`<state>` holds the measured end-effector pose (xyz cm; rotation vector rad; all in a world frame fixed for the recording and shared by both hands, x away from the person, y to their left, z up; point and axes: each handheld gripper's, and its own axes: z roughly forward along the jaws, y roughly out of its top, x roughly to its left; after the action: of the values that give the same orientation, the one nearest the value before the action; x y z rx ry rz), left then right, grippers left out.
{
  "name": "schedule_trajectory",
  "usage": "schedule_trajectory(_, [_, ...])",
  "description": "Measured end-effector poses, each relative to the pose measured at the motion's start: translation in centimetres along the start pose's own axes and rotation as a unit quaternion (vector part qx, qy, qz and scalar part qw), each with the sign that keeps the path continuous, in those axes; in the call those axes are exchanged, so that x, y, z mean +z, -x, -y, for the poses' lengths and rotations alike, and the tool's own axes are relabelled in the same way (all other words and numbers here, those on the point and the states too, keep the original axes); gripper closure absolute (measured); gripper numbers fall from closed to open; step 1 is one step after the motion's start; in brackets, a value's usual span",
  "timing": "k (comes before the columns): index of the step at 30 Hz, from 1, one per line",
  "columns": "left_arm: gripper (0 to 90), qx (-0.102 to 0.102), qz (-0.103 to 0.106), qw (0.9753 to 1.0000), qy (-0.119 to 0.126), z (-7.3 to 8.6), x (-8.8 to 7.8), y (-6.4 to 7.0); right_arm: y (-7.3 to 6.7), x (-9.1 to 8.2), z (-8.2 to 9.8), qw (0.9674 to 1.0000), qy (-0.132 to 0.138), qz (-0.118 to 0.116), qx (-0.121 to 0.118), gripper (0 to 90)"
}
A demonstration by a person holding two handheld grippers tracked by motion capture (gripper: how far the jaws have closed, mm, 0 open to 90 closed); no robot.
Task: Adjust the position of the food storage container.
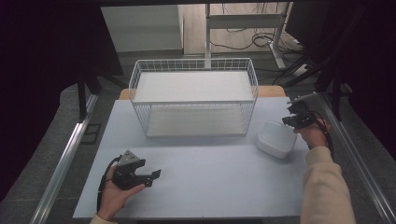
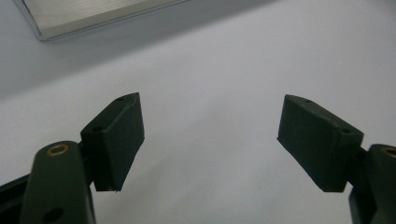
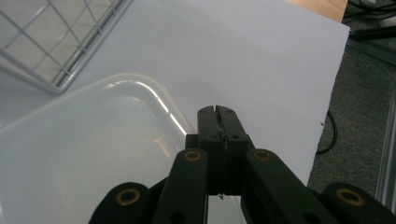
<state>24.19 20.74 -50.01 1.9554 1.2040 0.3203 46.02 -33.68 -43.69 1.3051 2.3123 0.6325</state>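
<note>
My left gripper (image 1: 150, 176) lay low near the table's (image 1: 210, 186) front-left, jaws wide apart on nothing. The wire basket (image 1: 194, 95) stood mid-table at the back. The white container (image 1: 276, 138) sat right of it. My right gripper (image 1: 293, 120) hovered at its far edge, jaws pressed together, empty. Risk: closed jaws could nudge the container instead of gripping.

High view overlooks the table (image 1: 201, 172) (gripper views hover close).
</note>
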Motion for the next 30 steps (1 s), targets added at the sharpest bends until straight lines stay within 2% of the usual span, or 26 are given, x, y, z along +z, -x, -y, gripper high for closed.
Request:
schedule_trajectory(3, [22.1, -0.001, -0.002, 1.0, -0.003, 0.0, 0.1, 0.0, 0.4, 0.4, 0.1, 1.0, -0.005, 0.004, 0.002, 89.1])
schedule_trajectory(8, [22.1, -0.001, -0.004, 1.0, -0.005, 0.1, 0.2, 0.0, 0.4, 0.8, 0.2, 0.9999, -0.009, 0.011, -0.008, 89.1])
schedule_trajectory(15, [22.0, 0.005, 0.001, 1.0, 0.002, 0.0, 0.1, 0.1, 0.4, 0.8, 0.3, 0.9999, -0.012, 0.003, -0.003, 89.3])
schedule_trajectory(19, [22.0, 0.005, 0.0, 1.0, -0.002, 0.1, 0.2, 0.1, -0.2, 0.9, 0.4, 0.9995, -0.027, -0.004, -0.017, 89.3])
schedule_trajectory(21, [22.0, 0.005, 0.0, 1.0, -0.002, 0.1, 0.2, 0.1, -0.5, 1.0, 0.5, 0.9994, -0.032, -0.006, -0.016, 89.3])
schedule_trajectory(24, [22.0, 0.004, -0.001, 1.0, -0.002, 0.1, 0.2, 0.0, -0.9, 0.8, 0.5, 0.999, -0.038, -0.016, -0.016, 89.3])
schedule_trajectory(26, [22.0, 0.006, -0.002, 1.0, -0.003, 0.1, 0.3, 0.1, -1.5, 0.6, 0.6, 0.9983, -0.046, -0.026, -0.025, 89.3])
schedule_trajectory(30, [22.0, 0.008, -0.001, 1.0, -0.004, 0.1, 0.3, 0.3, -2.1, 0.3, 0.9, 0.9984, -0.04, -0.032, -0.025, 89.3])
